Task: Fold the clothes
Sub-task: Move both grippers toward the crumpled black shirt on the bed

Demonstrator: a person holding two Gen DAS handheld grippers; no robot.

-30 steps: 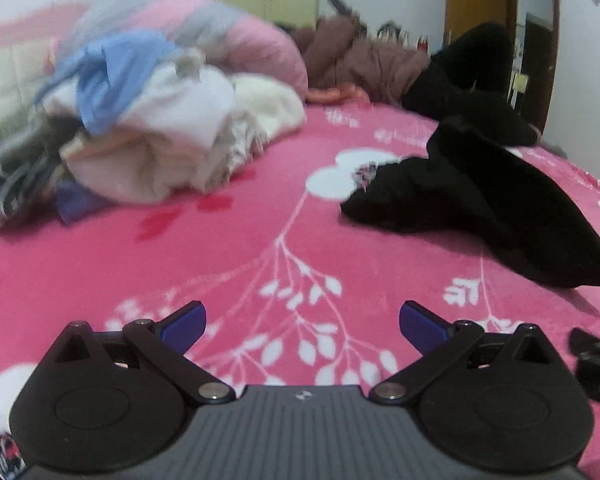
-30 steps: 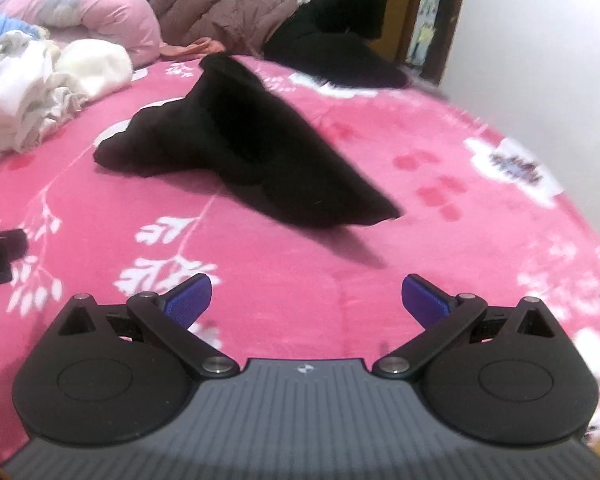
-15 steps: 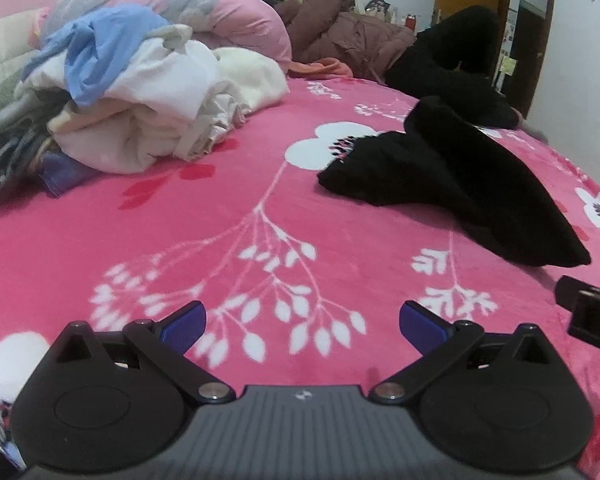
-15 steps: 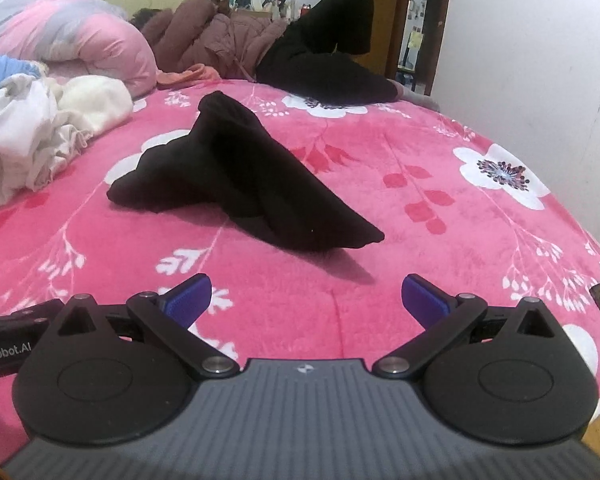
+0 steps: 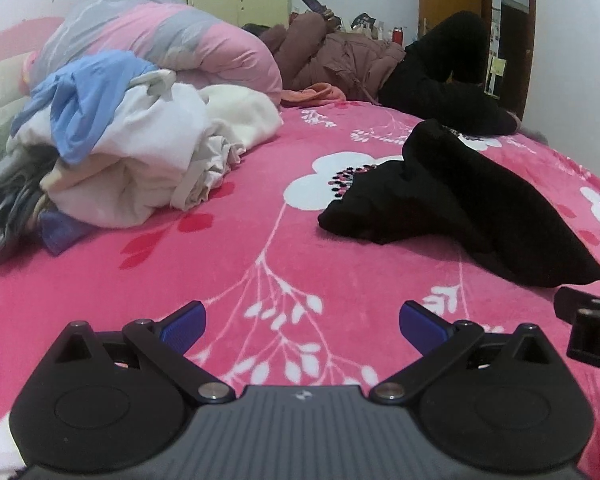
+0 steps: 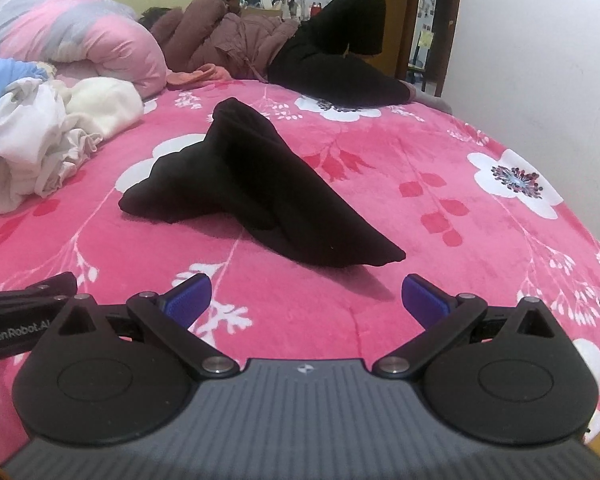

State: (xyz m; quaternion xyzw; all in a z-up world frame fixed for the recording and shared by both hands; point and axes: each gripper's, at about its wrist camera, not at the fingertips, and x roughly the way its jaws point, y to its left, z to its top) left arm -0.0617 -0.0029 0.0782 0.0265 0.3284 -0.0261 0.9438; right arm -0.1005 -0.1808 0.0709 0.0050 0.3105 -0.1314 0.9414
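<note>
Two grippers hover low over the pink flower-printed fleece blanket [image 5: 260, 264], both empty with blue-padded fingers spread wide: the left gripper [image 5: 302, 326] and the right gripper [image 6: 306, 300]. One crumpled black garment [image 6: 256, 192] lies bunched on the blanket ahead of the right gripper, apart from its fingertips. Toward the blanket's left edge sits a heap of white, cream and blue unfolded clothes [image 5: 132, 152]. Along the far edge lies a person in a brown jacket and black trousers [image 6: 284, 40], holding a phone.
</note>
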